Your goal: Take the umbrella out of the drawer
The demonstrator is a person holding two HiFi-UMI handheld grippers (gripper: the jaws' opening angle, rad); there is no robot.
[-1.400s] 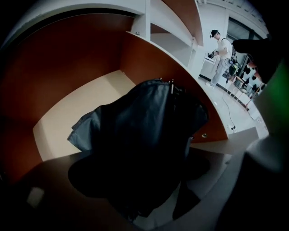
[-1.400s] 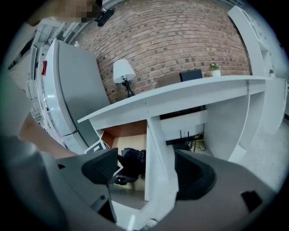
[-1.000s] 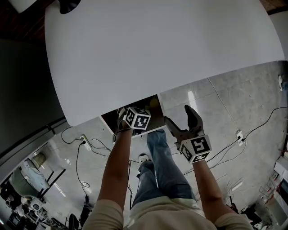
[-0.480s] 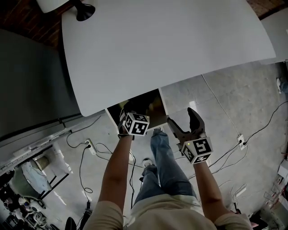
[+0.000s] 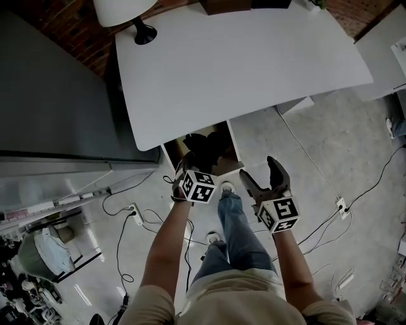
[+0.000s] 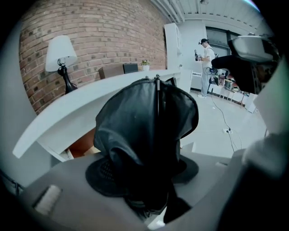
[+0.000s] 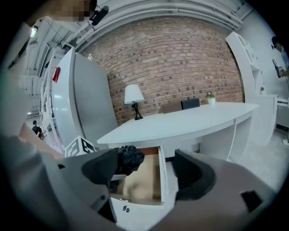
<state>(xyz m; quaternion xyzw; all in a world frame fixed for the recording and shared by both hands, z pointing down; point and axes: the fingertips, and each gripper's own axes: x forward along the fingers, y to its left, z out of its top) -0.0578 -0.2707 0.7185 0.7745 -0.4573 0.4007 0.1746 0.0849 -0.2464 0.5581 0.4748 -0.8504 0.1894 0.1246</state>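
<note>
Umbrella [image 6: 144,131] (black) above drawer [image 7: 143,180]; desk [image 5: 254,70] edge overhangs — 1 lamp [image 7: 133,95] beyond.

White desk [image 5: 254,70], white-shaded lamp [image 5: 124,7] at its corner, brick wall [image 7: 180,58] behind, tall grey cabinet [image 5: 51,82] beside, grey floor [image 5: 330,146]

Office: white desk [image 5: 254,70], lamp [image 5: 124,9], brick wall [image 7: 180,58]

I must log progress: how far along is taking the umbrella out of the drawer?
Done: the white, wood-lined drawer stands open. In hand: the left gripper, whose fingers have just been closing, holds the black folded fabric umbrella above it. The right gripper is open, empty. Left: bringing the umbrella fully clear.
</note>
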